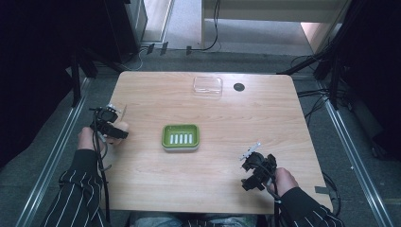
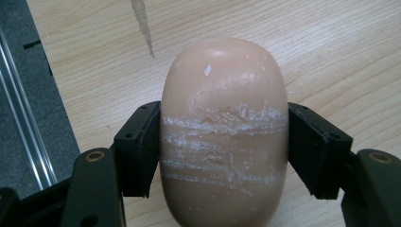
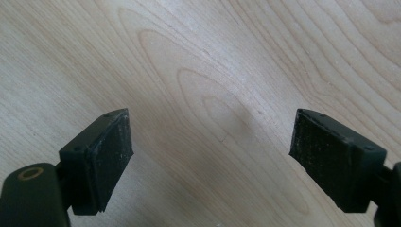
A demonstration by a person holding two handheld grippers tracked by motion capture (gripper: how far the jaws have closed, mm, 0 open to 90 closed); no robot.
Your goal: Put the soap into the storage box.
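Now the left tongs [image 2: 224, 151] clamp a peach soap bar [image 2: 224, 127] above the bench [image 1: 265, 123]; the right tongs [image 3: 210, 156] gape wide, empty.

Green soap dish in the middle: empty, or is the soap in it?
Empty. The green soap dish shows only its white ribs; the soap bar is clamped in the left gripper.

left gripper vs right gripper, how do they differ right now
The left gripper is shut on a peach soap bar; the right gripper is open, bare wood between its jaws. The left sits at the table's left edge, the right near its front right. Both have black jaws.
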